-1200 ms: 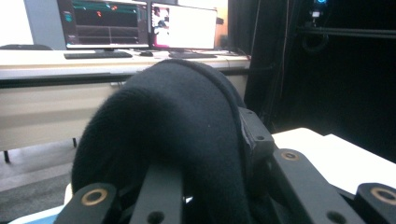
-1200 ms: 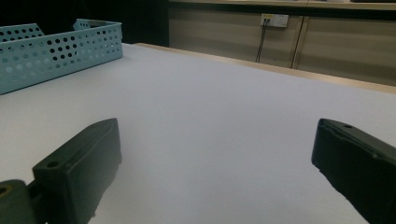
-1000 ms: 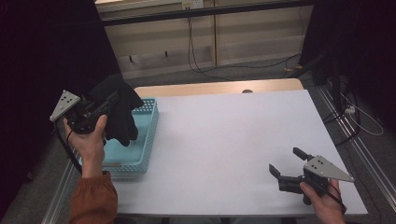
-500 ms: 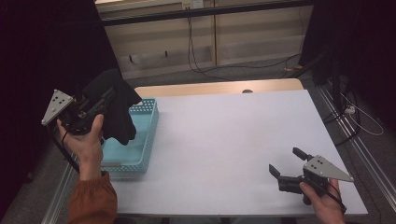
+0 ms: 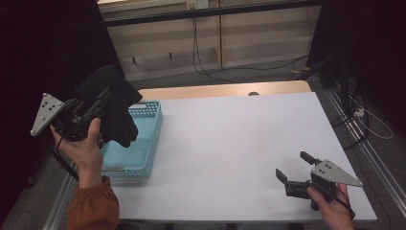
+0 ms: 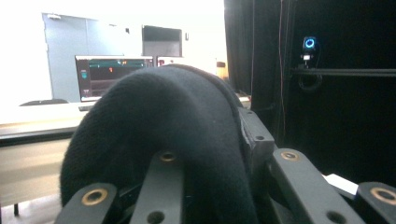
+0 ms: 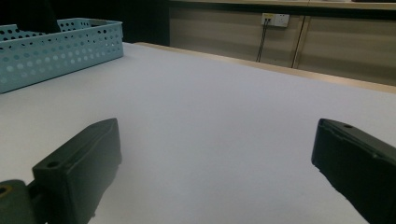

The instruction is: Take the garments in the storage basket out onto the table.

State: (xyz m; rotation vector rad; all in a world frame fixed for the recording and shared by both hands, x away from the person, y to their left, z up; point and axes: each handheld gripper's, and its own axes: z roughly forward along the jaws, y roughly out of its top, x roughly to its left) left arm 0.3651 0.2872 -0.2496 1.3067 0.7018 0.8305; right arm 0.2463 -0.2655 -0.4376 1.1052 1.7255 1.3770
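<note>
- Black cloth [image 5: 112, 103] is the thing being handled: it is clamped in the left gripper [image 5: 98, 103] and hangs from the jaws in a soft bundle, lifted clear above the left part of the basket; in the left gripper view the cloth [image 6: 159, 140] drapes over both jaws and hides their tips
- White table [image 5: 239, 153] takes up most of the high view, its top bare between the basket and the right gripper; in the right gripper view the table [image 7: 210, 102] stretches ahead of the jaws
- Light blue perforated basket [image 5: 139, 143] sits on the table's left edge, under and just right of the hanging cloth; in the right gripper view the basket [image 7: 56, 51] shows at the far left
- Left hand [image 5: 81, 148], with an orange sleeve [image 5: 93, 208] at the wrist, holds the left gripper raised off the table's left side, its grey plate pointing outward
- Right gripper [image 5: 293, 168] rests low at the table's near right corner, well apart from the basket, jaws spread wide with nothing between them; the right hand [image 5: 332, 206] holds it from behind
</note>
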